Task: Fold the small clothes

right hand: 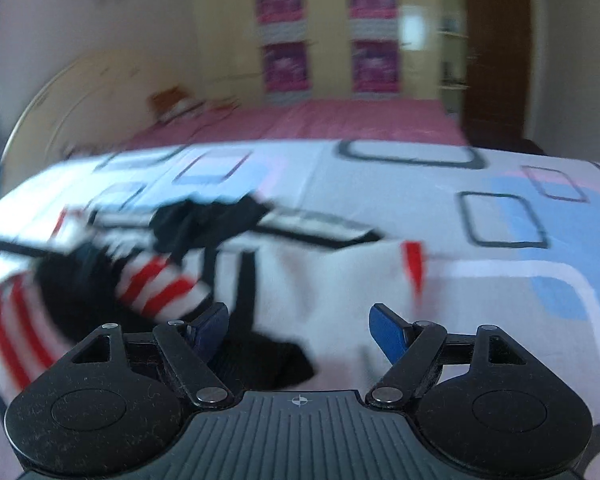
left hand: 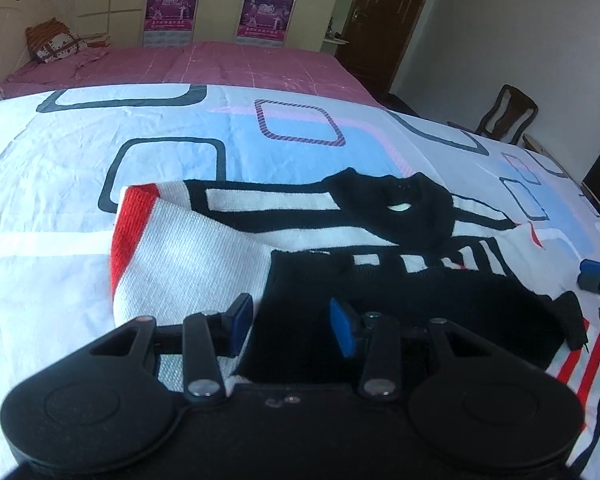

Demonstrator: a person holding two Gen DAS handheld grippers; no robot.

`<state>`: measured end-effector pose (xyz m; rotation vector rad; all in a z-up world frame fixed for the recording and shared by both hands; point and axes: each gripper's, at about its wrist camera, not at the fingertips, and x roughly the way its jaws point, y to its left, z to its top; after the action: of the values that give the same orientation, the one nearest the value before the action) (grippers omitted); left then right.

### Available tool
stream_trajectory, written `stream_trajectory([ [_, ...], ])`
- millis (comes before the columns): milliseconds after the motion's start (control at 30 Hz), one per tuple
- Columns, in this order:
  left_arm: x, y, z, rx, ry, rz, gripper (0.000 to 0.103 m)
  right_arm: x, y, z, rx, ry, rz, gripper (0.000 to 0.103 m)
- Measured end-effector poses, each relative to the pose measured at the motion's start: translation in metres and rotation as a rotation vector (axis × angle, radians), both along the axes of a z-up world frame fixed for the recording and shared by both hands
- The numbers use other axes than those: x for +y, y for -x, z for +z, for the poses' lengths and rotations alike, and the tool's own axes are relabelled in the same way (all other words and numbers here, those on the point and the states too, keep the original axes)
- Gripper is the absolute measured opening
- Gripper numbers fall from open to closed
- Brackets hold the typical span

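Note:
A small knit sweater (left hand: 204, 248) in white, black and red lies partly folded on the patterned sheet (left hand: 60, 184). A white panel with a red edge is turned over on its left, and its black collar (left hand: 396, 204) is at the back. My left gripper (left hand: 292, 326) hovers low over the near black hem (left hand: 300, 280). Its blue pads (left hand: 342, 330) stand apart with that fabric between them, not pressed. My right gripper (right hand: 300, 330) is open over the sweater's white part (right hand: 320, 280), in a blurred view. A red-striped sleeve (right hand: 160, 292) lies to its left. Its blue tip (left hand: 598, 278) shows at the right edge.
The sheet (right hand: 500, 280) spreads wide to the right of the sweater and behind it. Beyond lies a pink bed (left hand: 240, 64) with a pillow (left hand: 56, 42), then wardrobes with purple posters (left hand: 266, 10). A wooden chair (left hand: 508, 114) and a dark door (left hand: 388, 12) stand at the right.

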<state>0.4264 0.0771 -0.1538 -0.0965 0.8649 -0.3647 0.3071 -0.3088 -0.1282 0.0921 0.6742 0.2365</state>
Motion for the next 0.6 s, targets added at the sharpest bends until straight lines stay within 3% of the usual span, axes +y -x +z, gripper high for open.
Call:
stream_trajectory([
  [133, 0.005, 0.004, 0.000, 0.000, -0.005, -0.016, 0.042, -0.008, 0.013, 0.004, 0.018, 0.028, 0.049, 0.077],
  [333, 0.005, 0.008, 0.000, 0.000, -0.001, -0.015, 0.042, -0.024, 0.034, -0.009, 0.064, 0.105, 0.007, 0.077],
  [467, -0.001, 0.007, -0.002, -0.001, 0.000, -0.016, 0.042, -0.002, 0.032, -0.014, 0.055, 0.165, 0.080, 0.077],
  [600, -0.003, 0.006, -0.002, -0.003, 0.005, -0.021, 0.042, 0.016, 0.017, -0.016, 0.007, 0.147, 0.134, 0.077],
])
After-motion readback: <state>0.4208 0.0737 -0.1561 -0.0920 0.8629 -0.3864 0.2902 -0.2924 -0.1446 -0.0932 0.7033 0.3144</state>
